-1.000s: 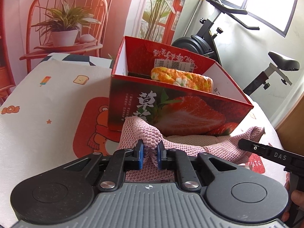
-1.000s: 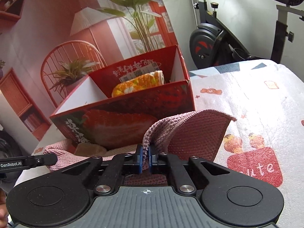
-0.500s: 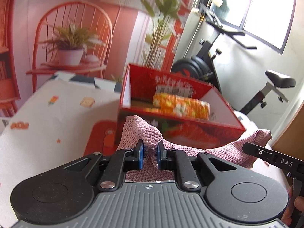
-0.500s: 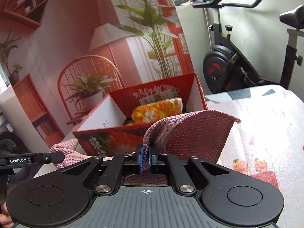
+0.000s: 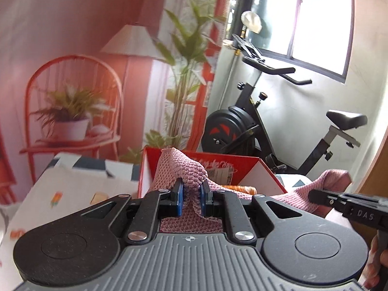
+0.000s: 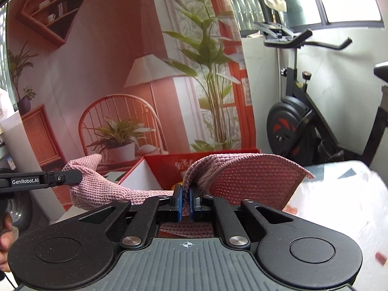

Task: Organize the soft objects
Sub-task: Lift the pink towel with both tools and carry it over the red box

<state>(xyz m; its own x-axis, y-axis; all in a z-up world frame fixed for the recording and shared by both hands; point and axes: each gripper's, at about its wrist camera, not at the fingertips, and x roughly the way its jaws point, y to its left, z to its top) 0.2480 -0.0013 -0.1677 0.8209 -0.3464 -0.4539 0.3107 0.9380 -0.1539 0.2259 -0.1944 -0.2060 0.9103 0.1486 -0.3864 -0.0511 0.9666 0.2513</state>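
Note:
Both grippers hold one pink knitted cloth [image 5: 184, 174] stretched between them in the air. My left gripper [image 5: 191, 197] is shut on its left part. My right gripper [image 6: 185, 201] is shut on its right part [image 6: 245, 177]. The cloth hangs in front of and above the red strawberry box [image 5: 242, 167], which also shows in the right wrist view [image 6: 167, 167]. An orange floral soft roll [image 5: 245, 189] lies inside the box, mostly hidden behind the cloth.
The box stands on a table with a white cartoon-print cover [image 5: 72, 189]. A printed room backdrop [image 6: 121, 72] stands behind the table. An exercise bike [image 5: 254, 131] stands at the back right. The other gripper's arm crosses each view's side [image 5: 349, 206].
Both grippers have lifted the pink cloth from the table in front of the box up to above the box's rim. The views now tilt upward.

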